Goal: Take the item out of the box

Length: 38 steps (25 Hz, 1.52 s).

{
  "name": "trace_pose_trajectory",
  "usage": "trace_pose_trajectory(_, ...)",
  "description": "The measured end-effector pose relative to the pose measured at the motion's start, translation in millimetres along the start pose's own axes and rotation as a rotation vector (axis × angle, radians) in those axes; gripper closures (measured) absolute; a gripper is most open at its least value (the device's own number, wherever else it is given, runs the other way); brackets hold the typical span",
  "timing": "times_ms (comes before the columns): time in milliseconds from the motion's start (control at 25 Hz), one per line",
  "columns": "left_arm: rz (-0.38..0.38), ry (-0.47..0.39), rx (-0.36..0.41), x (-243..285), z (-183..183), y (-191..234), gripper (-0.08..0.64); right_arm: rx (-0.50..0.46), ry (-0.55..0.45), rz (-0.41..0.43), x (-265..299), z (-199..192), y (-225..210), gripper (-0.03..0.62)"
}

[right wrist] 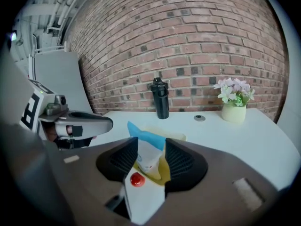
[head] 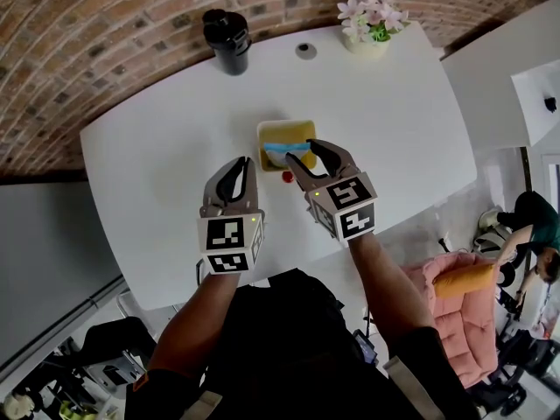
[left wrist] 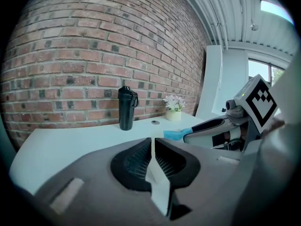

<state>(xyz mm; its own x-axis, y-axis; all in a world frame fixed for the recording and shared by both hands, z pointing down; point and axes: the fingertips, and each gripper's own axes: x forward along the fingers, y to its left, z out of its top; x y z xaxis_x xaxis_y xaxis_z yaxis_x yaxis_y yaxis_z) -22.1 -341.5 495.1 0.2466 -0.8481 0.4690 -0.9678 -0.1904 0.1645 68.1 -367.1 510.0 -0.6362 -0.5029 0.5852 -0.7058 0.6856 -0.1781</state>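
White table [head: 157,147]: box [head: 271,134], bottle [head: 227,40], flowerpot [head: 366,44]

The left gripper's [left wrist: 153,142] dark ribbed jaws stand almost together, with nothing between them, above the white table [left wrist: 70,140]. Far off, before the red brick wall [left wrist: 94,55], stand a tall black lidded flask [left wrist: 126,108], a small grey disc [left wrist: 155,122] and a pale pot of flowers [left wrist: 173,109]. At right, a light blue packet edge [left wrist: 173,134] shows at the right gripper's [left wrist: 188,136] tip.

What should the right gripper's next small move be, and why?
Probably ease the right gripper forward until its open fingers straddle the blue-and-white packet. The packet sits in the yellow box, and nothing grips it. The left gripper is shut and off to the side.
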Motion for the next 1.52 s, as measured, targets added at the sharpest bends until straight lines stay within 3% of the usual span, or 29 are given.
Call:
trace_pose_trajectory(120,0.001,0.004,-0.003,2,0,3,0.534,-0.022,0.006,0.007,2,-1,3,0.479)
trace_pose_trajectory(440,-0.008,0.002,-0.013,-4,2,3,0.535,-0.066,0.012,0.019,1,-3,15,0.563)
trace_pose_trajectory(960,-0.057,-0.044,-0.01,-33,15,-5,0.555,-0.066,-0.069,-0.045,-30,21,37,0.575)
trace_pose_trajectory(1520,-0.16,-0.109,0.035,-93,32,-12,0.555,0.01,-0.202,-0.219,-86,42,85,0.578)
